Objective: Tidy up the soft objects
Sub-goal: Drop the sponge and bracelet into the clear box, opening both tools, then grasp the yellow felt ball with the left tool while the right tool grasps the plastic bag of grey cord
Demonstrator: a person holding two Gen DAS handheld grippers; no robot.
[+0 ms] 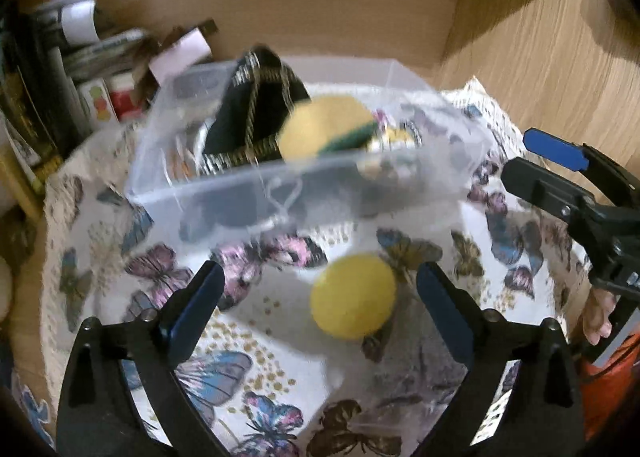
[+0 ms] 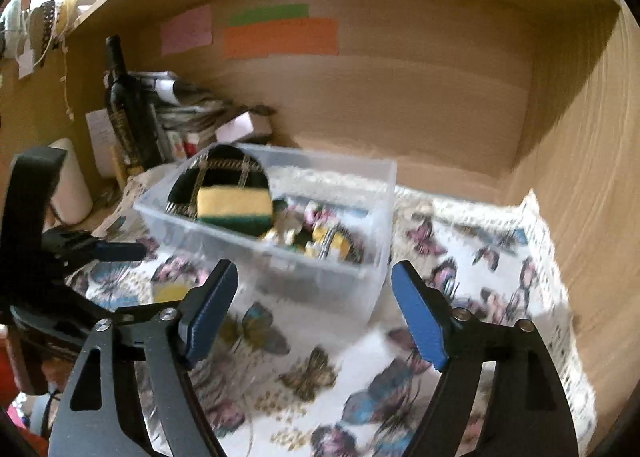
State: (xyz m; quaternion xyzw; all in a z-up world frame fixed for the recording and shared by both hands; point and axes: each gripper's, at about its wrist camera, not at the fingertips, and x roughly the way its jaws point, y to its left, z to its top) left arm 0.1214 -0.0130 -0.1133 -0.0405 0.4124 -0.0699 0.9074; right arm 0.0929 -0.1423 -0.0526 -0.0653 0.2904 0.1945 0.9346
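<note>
A clear plastic bin (image 1: 256,185) stands on the butterfly cloth and also shows in the right wrist view (image 2: 360,277). In it lie a yellow-and-green sponge (image 1: 328,129) (image 2: 234,209), a dark pouch with gold trim (image 1: 256,113) (image 2: 218,173) and other small soft things. A yellow round soft ball (image 1: 353,295) lies on the cloth between the fingers of my open left gripper (image 1: 318,301), nearer the right finger, untouched. My right gripper (image 2: 312,309) is open and empty, just in front of the bin; it shows at the right of the left wrist view (image 1: 560,169).
The butterfly-print cloth (image 1: 280,357) covers a wooden shelf bay with back and right side walls (image 2: 580,177). Books, boxes and a dark bottle (image 2: 124,105) stand at the back left. A white object (image 2: 72,185) stands at the left.
</note>
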